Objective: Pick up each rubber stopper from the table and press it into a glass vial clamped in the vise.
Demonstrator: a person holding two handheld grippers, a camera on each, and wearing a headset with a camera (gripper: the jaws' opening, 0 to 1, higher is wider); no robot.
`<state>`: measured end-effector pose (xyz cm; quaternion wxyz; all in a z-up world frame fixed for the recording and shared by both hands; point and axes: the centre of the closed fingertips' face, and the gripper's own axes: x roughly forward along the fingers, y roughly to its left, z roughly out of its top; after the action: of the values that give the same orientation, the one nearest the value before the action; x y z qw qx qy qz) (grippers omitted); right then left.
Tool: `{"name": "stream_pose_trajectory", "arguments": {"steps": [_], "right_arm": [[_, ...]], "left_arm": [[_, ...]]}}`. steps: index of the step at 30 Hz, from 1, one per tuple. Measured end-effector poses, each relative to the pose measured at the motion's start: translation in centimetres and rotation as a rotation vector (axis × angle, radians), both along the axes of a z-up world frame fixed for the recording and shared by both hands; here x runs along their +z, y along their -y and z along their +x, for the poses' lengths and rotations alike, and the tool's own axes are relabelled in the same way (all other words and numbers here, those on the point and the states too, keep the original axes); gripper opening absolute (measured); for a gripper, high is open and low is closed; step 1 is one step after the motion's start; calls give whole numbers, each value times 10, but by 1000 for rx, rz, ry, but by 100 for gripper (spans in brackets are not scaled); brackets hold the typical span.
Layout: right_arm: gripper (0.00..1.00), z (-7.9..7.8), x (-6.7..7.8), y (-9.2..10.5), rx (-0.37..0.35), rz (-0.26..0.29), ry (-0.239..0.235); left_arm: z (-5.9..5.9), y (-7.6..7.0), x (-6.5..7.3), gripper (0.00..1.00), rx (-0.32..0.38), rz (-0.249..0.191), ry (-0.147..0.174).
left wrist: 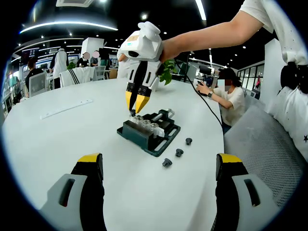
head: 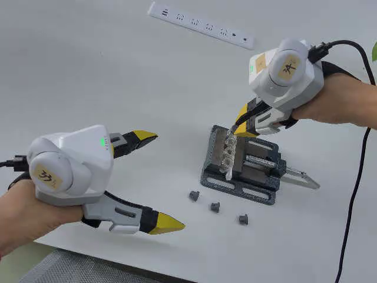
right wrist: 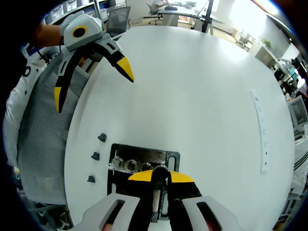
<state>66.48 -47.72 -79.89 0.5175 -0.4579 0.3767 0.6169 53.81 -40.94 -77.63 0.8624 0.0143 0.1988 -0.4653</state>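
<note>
White power strip (head: 200,25) beyond vise (head: 237,184)

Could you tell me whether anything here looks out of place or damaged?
Nothing stands out. The glass vials stand in a row in the vise, three rubber stoppers lie apart on the table beside it, and the right gripper holds another stopper over the row. No spill or breakage shows.

Scrawled in black on the round tan paper sticker (head: 47,175) atop the white, yellow-tipped left gripper (head: 168,181): perhaps "33", uncertain. Similar tan sticker (head: 288,65) on the white right gripper (head: 237,131): one handwritten mark, unreadable.
</note>
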Motion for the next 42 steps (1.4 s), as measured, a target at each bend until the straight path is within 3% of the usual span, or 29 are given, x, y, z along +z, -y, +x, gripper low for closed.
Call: {"name": "stream_pose_trajectory", "arguments": {"steps": [7, 12, 24, 29, 42], "right_arm": [[6, 0, 1, 0, -19, 5, -7], [7, 1, 0, 3, 18, 7, 9], [11, -2, 2, 2, 14, 17, 6], [6, 0, 9, 3, 9, 28, 16], [4, -2, 9, 2, 13, 28, 10]], "left_arm": [[0, 1, 0, 97, 0, 1, 1], [0, -1, 0, 97, 5, -1, 1], [1, -1, 0, 98, 7, -3, 0], [0, 0, -1, 97, 7, -6, -2], [0, 3, 2, 97, 9, -11, -1]]}}
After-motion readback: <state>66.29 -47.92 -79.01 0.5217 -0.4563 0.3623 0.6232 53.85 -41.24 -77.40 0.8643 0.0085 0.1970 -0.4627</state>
